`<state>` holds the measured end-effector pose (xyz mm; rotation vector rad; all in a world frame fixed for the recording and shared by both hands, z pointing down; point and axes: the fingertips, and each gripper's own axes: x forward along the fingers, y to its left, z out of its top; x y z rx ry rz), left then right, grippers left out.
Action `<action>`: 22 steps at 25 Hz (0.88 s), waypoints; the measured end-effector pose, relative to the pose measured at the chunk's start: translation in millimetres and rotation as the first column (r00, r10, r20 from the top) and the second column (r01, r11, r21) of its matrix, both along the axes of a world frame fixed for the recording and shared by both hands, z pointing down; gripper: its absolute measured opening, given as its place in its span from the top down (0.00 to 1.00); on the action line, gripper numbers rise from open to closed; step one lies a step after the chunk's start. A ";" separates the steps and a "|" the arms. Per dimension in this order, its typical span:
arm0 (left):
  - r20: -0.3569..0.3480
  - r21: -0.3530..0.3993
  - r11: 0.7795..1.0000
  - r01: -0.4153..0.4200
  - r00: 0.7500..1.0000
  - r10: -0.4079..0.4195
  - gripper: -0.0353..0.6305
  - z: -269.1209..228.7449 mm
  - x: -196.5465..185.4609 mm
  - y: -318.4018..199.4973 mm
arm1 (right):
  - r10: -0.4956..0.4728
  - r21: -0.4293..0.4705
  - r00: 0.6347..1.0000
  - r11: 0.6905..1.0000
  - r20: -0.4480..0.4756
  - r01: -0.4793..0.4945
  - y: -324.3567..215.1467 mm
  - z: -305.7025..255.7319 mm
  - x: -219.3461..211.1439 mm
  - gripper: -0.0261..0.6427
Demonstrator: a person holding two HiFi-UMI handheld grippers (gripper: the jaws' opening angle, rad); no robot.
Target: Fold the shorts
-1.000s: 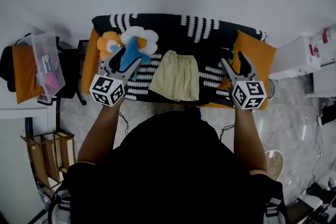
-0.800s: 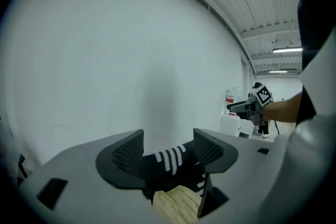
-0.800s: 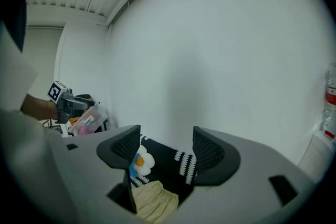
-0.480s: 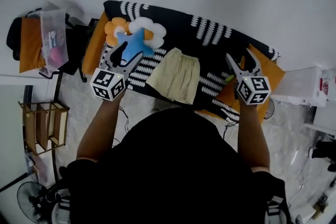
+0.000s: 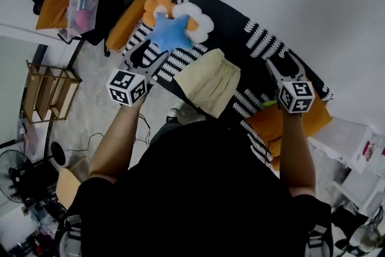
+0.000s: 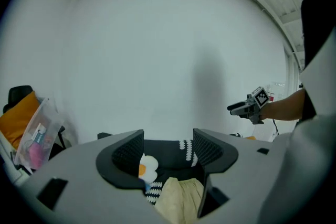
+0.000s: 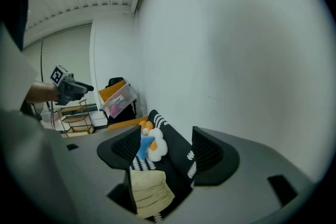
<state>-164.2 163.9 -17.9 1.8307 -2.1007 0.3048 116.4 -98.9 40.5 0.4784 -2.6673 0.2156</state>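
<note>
While each is held empty with jaws spread apart, the left gripper (image 5: 149, 56) and right gripper (image 5: 283, 66) flank the pale yellow folded fabric shorts (image 5: 210, 81). The shorts lie at the front edge of the black-and-white patterned tablecloth (image 5: 240, 27), with bare cloth either side. A blue star-shaped plush (image 5: 171, 34) and a white flower-shaped cushion (image 5: 200, 19) crowd the left gripper, seemingly just clear of the shorts.
</note>
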 end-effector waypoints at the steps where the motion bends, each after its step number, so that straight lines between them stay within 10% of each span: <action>1: -0.002 -0.007 1.000 0.022 1.000 -0.022 0.48 3.5 -2.4 7.3 | -0.026 0.001 1.000 1.000 -0.015 0.026 -0.4 6.9 -7.3 0.49; 15: -0.097 -0.170 0.967 0.191 0.973 -0.209 0.48 108.0 -52.1 96.4 | -0.326 -0.042 0.905 0.944 -0.273 0.327 21.7 129.3 -110.2 0.49; 22: -0.196 -0.287 0.939 0.188 0.949 -0.249 0.48 215.0 -86.3 108.4 | -0.438 -0.048 0.776 0.882 -0.454 0.470 32.0 212.9 -152.9 0.53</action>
